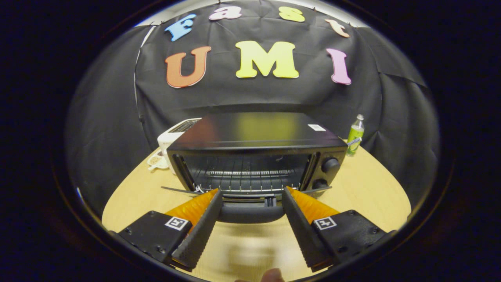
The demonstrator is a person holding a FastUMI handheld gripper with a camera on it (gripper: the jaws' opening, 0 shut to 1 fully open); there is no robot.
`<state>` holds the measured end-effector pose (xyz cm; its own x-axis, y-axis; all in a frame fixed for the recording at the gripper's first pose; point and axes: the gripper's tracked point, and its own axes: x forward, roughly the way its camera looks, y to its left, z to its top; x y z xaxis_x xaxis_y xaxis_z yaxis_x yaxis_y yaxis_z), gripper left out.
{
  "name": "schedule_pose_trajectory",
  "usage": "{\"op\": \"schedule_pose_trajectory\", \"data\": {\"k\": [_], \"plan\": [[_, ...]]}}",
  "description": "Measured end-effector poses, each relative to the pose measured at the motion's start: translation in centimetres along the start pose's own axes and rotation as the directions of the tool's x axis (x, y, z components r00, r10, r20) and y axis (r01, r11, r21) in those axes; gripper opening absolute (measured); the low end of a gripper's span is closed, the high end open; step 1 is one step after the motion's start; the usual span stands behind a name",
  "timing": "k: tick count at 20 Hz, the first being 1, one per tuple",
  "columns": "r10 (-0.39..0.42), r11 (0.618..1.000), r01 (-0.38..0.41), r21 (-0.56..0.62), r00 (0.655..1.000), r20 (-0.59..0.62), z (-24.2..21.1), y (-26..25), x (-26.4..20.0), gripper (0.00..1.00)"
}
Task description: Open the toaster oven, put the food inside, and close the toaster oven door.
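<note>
A black toaster oven [254, 135] stands on the wooden table [368, 192] straight ahead of me. Its door [250, 199] is folded down flat toward me, and the wire rack [246, 174] inside is bare. The door's dark handle [250, 214] lies between my fingers, close to their tips. My gripper [251, 192] is open wide, one finger on each side of the handle, and holds nothing. Whether the fingers touch the handle's ends I cannot tell.
A white pop-up toaster [174, 135] stands behind the oven's left side, with a small white dish [156, 160] in front of it. A green bottle [355, 135] stands to the oven's right. Two knobs [330, 164] sit on the oven's right panel. Part of a person's finger [273, 275] shows below my gripper.
</note>
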<state>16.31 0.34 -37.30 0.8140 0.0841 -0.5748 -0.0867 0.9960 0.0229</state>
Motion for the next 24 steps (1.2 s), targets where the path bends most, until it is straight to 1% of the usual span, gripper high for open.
{"op": "schedule_pose_trajectory", "data": {"k": [3, 6, 8, 9, 10, 13, 14, 16, 18, 19, 21, 24], "plan": [[0.003, 1.0, -0.003, -0.007, 0.999, -0.043, -2.3, -0.2, -0.9, 1.0], [0.008, 1.0, -0.007, 0.003, 0.993, -0.118, -5.5, -0.4, -1.4, 1.0], [0.023, 0.999, -0.013, 0.049, 0.978, -0.207, -8.2, -0.5, -1.7, 1.0], [0.039, 0.996, -0.016, 0.089, 0.964, -0.262, -9.3, -0.4, -2.5, 1.0], [0.055, 0.992, -0.02, 0.126, 0.959, -0.279, -9.8, -0.5, -3.5, 1.0], [0.065, 0.992, -0.037, 0.12, 0.969, -0.24, -7.0, -1.4, -5.8, 0.99], [0.084, 0.991, -0.057, 0.122, 0.968, -0.237, -6.5, -1.4, -6.5, 0.99], [0.152, 0.984, -0.121, 0.128, 0.953, -0.264, -5.2, -1.3, -7.8, 0.99], [0.256, 0.961, -0.209, 0.18, 0.919, -0.3, -4.3, -0.2, -9.3, 0.99], [0.31, 0.944, -0.249, 0.214, 0.891, -0.331, -4.3, 0.5, -10.2, 0.99], [0.412, 0.901, -0.309, 0.303, 0.829, -0.378, -4.5, 2.4, -11.7, 0.99], [0.553, 0.82, -0.383, 0.427, 0.722, -0.415, -5.6, 6.1, -13.0, 1.0]]}}
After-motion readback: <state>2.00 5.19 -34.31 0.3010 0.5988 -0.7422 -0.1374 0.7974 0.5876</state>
